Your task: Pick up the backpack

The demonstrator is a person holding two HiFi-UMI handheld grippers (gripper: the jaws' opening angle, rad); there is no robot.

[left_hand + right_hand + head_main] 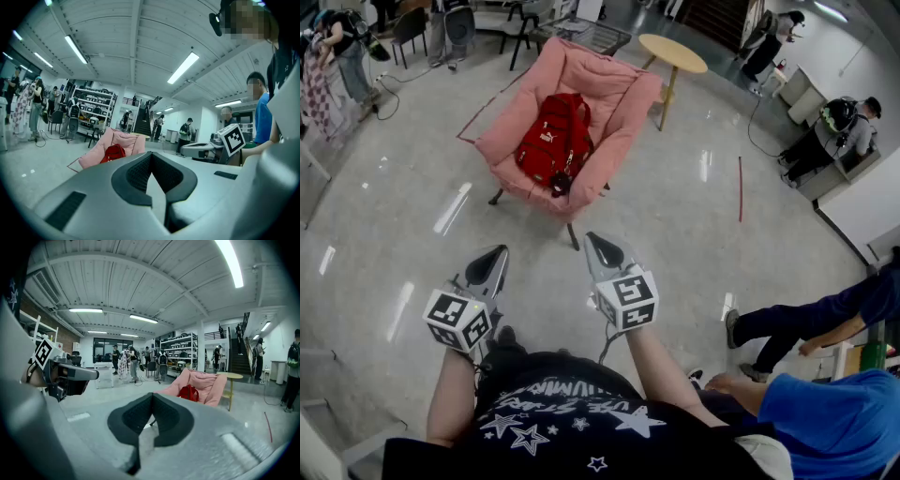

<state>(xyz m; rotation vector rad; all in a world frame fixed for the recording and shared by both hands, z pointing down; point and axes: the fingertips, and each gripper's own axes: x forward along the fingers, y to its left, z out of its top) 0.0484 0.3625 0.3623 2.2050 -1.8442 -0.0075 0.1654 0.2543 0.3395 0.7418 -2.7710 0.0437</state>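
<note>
Both tools were out front and well short of the target: the left tool (pixel 490 262) and the right tool (pixel 602 246) each had jaws pressed fully together, holding nothing. The red backpack (pixel 555 141) lay in the middle of the pink chair (pixel 619 103) seat, its dark lower end near the front edge. The best play looked to be closing in across the glossy floor (pixel 694 225), parting one tool's jaws early and going for a strap or loop, since the soft woven fabric would sag on that plump, quilted cushion
</note>
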